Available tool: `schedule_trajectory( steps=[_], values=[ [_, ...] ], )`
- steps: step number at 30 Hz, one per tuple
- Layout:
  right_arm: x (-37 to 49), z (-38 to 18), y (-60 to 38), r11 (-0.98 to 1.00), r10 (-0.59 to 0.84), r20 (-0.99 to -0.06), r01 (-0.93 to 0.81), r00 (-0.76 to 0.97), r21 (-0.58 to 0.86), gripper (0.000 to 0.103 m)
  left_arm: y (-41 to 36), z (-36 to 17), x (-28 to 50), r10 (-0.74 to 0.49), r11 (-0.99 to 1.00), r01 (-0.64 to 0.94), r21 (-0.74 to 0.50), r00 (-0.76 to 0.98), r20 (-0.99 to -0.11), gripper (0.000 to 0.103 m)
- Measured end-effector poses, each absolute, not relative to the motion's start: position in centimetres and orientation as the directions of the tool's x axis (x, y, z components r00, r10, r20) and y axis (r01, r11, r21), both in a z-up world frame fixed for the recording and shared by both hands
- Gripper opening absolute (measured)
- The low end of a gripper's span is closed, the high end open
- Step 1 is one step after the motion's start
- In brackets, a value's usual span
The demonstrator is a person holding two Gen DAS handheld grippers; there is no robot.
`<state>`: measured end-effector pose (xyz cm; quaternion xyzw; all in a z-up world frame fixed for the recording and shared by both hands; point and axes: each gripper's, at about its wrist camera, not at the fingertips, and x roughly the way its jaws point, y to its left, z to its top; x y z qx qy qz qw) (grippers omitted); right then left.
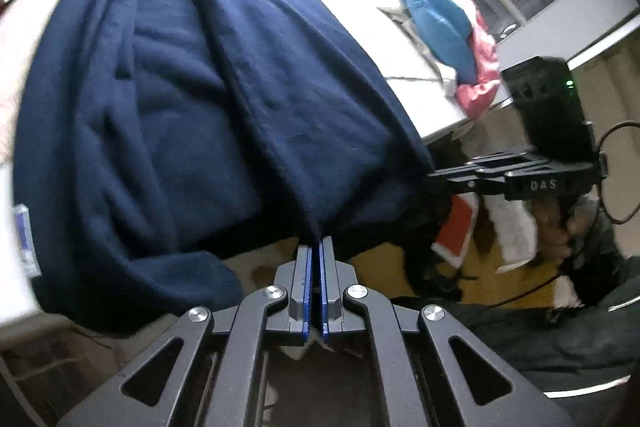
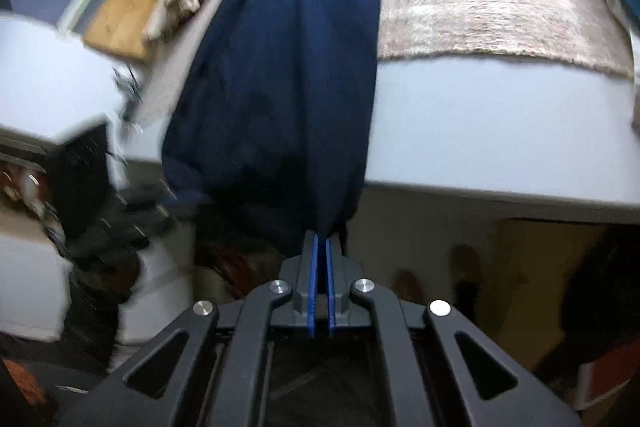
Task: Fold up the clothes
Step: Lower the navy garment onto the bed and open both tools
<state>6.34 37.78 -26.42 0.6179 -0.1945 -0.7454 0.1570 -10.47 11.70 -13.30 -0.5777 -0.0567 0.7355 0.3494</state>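
Note:
A dark navy garment (image 1: 192,99) lies along the white table (image 1: 424,95) and hangs over its near edge. My left gripper (image 1: 315,241) is shut on a pinched fold of its hem, below the table edge. In the right wrist view the same navy garment (image 2: 288,87) drapes over the table's front edge (image 2: 500,131), and my right gripper (image 2: 322,239) is shut on its lower corner. The right gripper (image 1: 436,175) also shows in the left wrist view at the right, its tips against the cloth's edge, with a person's hand (image 1: 556,227) on its handle.
A heap of teal, white and pink clothes (image 1: 436,23) sits at the table's far side by the windows. A beige fuzzy mat (image 2: 496,11) covers the table to the right of the garment. Boxes, a red-and-white item (image 1: 456,227) and cables clutter the floor below.

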Motion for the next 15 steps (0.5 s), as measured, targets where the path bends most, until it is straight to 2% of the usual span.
schedule_trajectory(
  steps=[5, 6, 7, 9, 10, 15],
  values=[
    [6.5, -23.6, 39.8, -0.901, -0.42, -0.886, -0.027, -0.197, 0.433, 0.011, 11.5, -13.8, -10.3, 0.548, -0.762, -0.447, -0.469, -0.06, -0.834, 0.004],
    [6.0, -22.2, 40.3, -0.904, -0.412, -0.882, -0.017, -0.229, 0.427, 0.012, 11.3, -13.3, -9.9, 0.558, -0.757, -0.45, -0.475, -0.065, -0.827, 0.01],
    [5.5, -20.9, 40.7, -0.909, -0.4, -0.878, -0.005, -0.264, 0.416, 0.016, 11.2, -12.9, -9.5, 0.566, -0.752, -0.452, -0.479, -0.071, -0.822, 0.012],
    [3.6, -19.4, 40.8, -0.925, -0.362, -0.871, 0.011, -0.333, 0.38, 0.045, 11.3, -11.8, -9.2, 0.57, -0.75, -0.463, -0.472, -0.092, -0.816, 0.013],
    [2.3, -18.9, 40.6, -0.932, -0.345, -0.863, 0.022, -0.369, 0.363, 0.046, 11.4, -11.2, -9.1, 0.572, -0.749, -0.472, -0.465, -0.106, -0.813, 0.016],
    [-4.4, -20.8, 38.8, -0.951, -0.294, -0.869, 0.033, -0.399, 0.306, 0.046, 13.2, -10.8, -10.5, 0.546, -0.767, -0.486, -0.418, -0.152, -0.824, 0.016]
  ],
)
